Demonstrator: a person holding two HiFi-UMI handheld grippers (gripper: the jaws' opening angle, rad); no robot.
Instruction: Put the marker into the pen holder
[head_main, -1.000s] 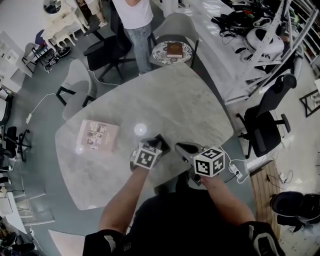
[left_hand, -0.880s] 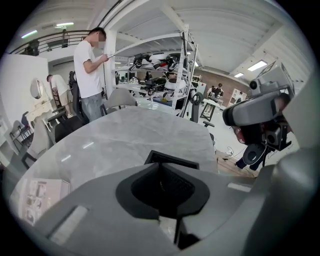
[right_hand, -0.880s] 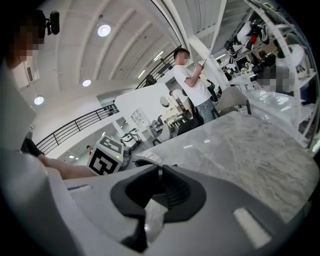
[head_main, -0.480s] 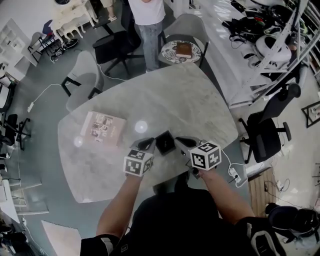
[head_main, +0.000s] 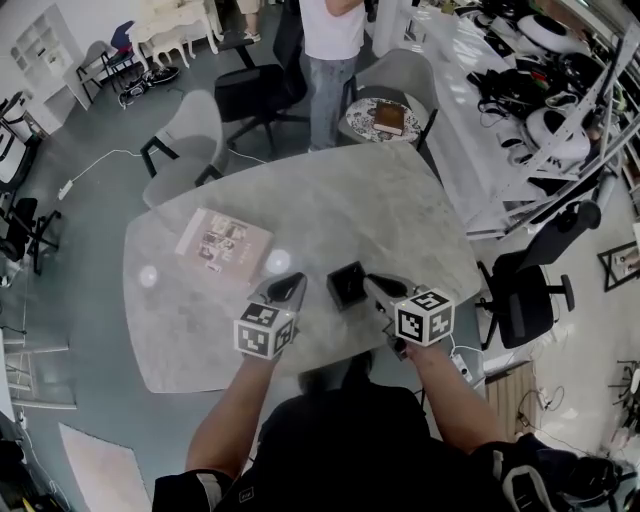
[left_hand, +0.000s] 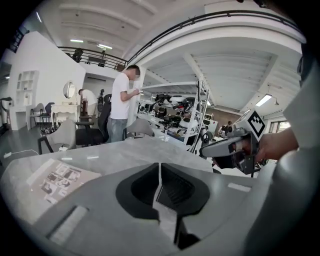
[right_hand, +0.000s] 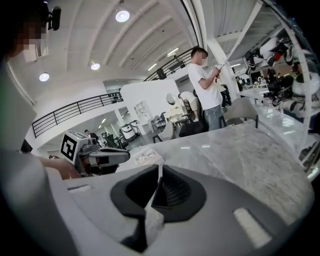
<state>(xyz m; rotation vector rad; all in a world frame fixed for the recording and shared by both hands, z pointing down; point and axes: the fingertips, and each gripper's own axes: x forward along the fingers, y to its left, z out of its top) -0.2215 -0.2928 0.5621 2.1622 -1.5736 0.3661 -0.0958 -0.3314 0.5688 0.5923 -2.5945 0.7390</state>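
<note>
Over the near edge of the marble table (head_main: 330, 190), the head view shows your two grippers side by side. Your left gripper (head_main: 289, 286) points away from you, and your right gripper (head_main: 373, 284) angles a little inward. The black pen holder (head_main: 346, 284) stands upright on the tabletop between the two sets of jaw tips, just beside the right one and apart from the left one. You cannot make out the marker from up here, nor tell whether it sits inside the holder. A booklet (head_main: 222, 241) lies flat to the left, well apart from the holder. Beyond the far edge a person (head_main: 330, 45) in a white shirt stands beside a round side table (head_main: 372, 128) that bears a book (head_main: 388, 117).

Along the left gripper view, your jaws have just been closing and meet in a thin seam with nothing between them. Past them you see the booklet at the left and your right gripper at the right, held in your hand (left_hand: 274, 145).

Along the right gripper view, these jaws are likewise pressed together and empty. Your left gripper shows at the left above the tabletop, with the booklet beyond it. The marker cannot be made out in either gripper view.
</note>
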